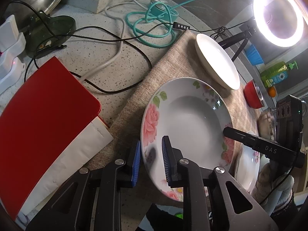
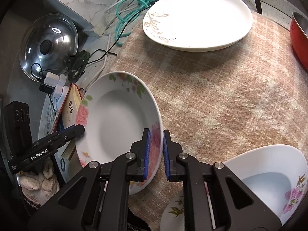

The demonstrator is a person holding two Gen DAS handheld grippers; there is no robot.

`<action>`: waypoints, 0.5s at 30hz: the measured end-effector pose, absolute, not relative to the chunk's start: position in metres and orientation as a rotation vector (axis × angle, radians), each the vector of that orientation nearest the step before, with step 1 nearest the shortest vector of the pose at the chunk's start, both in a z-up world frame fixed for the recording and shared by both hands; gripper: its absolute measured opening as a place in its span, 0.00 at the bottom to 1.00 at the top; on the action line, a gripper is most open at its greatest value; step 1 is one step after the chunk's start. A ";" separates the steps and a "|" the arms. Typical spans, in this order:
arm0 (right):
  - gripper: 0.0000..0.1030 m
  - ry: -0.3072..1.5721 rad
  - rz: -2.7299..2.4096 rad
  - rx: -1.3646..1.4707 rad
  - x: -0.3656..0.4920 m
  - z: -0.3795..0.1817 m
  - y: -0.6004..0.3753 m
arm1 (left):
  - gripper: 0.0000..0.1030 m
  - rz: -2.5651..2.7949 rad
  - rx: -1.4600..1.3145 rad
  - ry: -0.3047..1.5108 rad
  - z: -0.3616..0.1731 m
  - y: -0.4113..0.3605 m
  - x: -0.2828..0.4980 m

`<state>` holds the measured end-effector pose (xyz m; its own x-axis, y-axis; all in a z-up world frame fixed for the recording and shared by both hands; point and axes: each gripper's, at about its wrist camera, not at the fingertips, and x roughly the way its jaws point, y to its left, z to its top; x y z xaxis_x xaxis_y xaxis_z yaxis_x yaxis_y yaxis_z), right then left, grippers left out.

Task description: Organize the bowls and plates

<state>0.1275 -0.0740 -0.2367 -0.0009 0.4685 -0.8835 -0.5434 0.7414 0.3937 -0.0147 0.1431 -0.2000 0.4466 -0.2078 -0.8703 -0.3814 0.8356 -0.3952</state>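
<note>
plate [image 1: 184, 127] with roses is sitting between both claws: left gripper [image 1: 151, 161] is pinching its left rim, right gripper [image 2: 156, 154] its right rim.

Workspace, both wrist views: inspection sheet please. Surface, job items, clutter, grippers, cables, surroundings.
Surface: plaid cloth over a speckled counter.
Job's things: floral deep plate on the cloth; white plate behind it; red bowl; floral bowl near the right gripper.
Clutter: red book, pot lid, dish soap bottle.
Grippers: left gripper and right gripper each shut on opposite rims of the floral deep plate.
Cables: teal cable, black cable and white cable loose on the counter.
Surroundings: lit ring light on a stand.
</note>
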 end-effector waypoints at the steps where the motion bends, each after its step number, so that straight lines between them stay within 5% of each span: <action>1: 0.12 1.357 0.796 -0.066 0.128 -0.237 -0.074 | 0.19 0.116 -0.602 1.121 -0.200 0.143 -0.015; 15: 0.13 1.353 0.773 -0.025 0.129 -0.232 -0.085 | 0.19 0.108 -0.585 1.104 -0.187 0.138 -0.010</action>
<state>0.1285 -0.0850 -0.2319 0.0123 0.4825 -0.8758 -0.5097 0.7566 0.4096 -0.0098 0.1381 -0.1868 0.4617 -0.2009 -0.8640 -0.3649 0.8448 -0.3914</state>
